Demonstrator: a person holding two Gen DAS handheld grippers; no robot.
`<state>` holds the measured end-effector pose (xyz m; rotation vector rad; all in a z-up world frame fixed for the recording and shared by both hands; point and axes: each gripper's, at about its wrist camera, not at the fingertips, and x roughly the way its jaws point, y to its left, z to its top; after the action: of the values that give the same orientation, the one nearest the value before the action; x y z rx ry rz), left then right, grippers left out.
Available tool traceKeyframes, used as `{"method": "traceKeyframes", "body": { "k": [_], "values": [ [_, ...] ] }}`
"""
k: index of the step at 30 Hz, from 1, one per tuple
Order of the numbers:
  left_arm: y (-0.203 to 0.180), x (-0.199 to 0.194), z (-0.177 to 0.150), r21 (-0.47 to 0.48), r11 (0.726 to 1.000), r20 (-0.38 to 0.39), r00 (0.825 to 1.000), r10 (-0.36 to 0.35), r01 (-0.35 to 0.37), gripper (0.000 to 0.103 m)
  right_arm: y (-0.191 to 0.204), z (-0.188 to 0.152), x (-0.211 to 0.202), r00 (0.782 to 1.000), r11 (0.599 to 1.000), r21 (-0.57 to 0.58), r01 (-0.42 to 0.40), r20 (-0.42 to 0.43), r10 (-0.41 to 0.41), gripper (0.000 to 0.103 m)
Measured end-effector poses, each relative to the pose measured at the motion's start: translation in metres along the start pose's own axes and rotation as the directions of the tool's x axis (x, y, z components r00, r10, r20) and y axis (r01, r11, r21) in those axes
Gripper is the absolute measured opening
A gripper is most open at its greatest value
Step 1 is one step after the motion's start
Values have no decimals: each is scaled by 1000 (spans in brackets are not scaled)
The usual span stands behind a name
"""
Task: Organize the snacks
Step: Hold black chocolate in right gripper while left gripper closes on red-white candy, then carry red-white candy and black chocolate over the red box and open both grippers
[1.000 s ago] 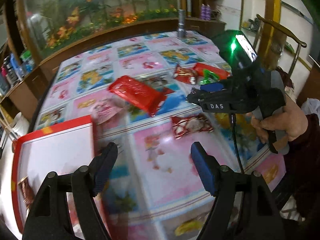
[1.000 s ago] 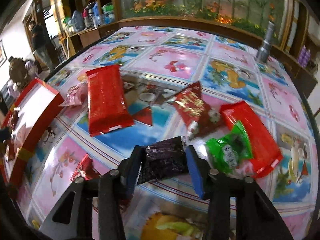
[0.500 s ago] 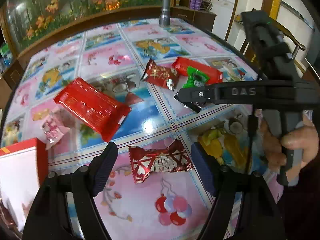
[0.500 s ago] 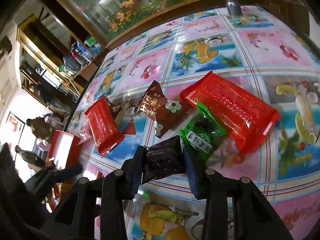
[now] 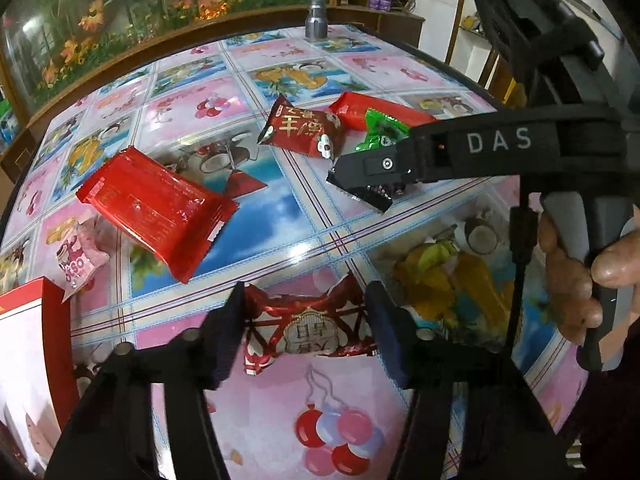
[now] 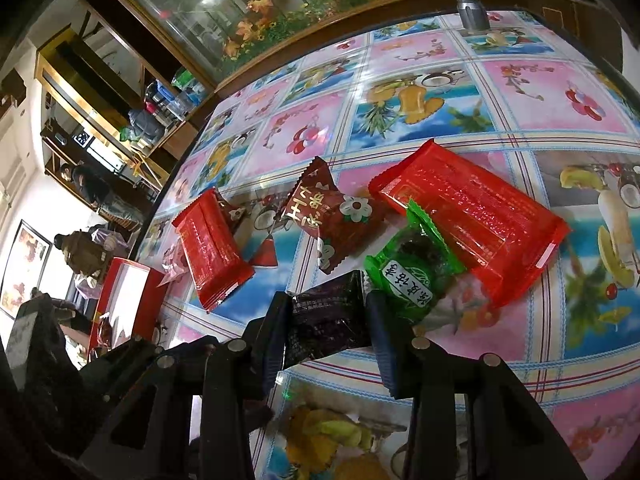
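My left gripper (image 5: 306,330) is open, its fingers on either side of a red candy with twisted ends (image 5: 308,330) lying on the table. My right gripper (image 6: 326,322) is shut on a black snack packet (image 6: 326,320); it also shows in the left wrist view (image 5: 374,184), above the table. On the table lie a large red packet (image 5: 154,208), a dark red packet with a white flower (image 5: 302,130), a green packet (image 6: 412,272) and a second large red packet (image 6: 472,216). A small pink packet (image 5: 78,262) lies by the red-rimmed box (image 5: 24,344).
The table has a glossy pink-and-blue fruit-patterned cloth (image 5: 280,248). A metal flashlight (image 5: 317,8) stands upright at its far edge. A wooden ledge and a flower mural run behind the table. People stand in the room at the far left of the right wrist view.
My left gripper has moved forward from over the box, so the twisted red candy now sits between its open fingers. My right gripper keeps holding the black packet and has tilted.
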<state>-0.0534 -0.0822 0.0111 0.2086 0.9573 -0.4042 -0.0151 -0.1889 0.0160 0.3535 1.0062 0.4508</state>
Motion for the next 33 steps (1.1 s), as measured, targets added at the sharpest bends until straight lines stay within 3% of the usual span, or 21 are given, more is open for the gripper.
{"method": "traceKeyframes", "body": {
  "k": [11,20,33],
  "values": [
    [21,-20,-12,-69,998,49,999,-10,13,49,6,-1,2,1000,1000,-24,-4,3,4,41],
    [35,-59,-30,-114,993,122,991,53,-39,49,28,-9,10,999,993,-114,-32,-14,31,41],
    [85,-129,-60,-244,966,240,959,151,-91,50,52,-18,19,999,976,-217,-32,8,35,40]
  ]
}}
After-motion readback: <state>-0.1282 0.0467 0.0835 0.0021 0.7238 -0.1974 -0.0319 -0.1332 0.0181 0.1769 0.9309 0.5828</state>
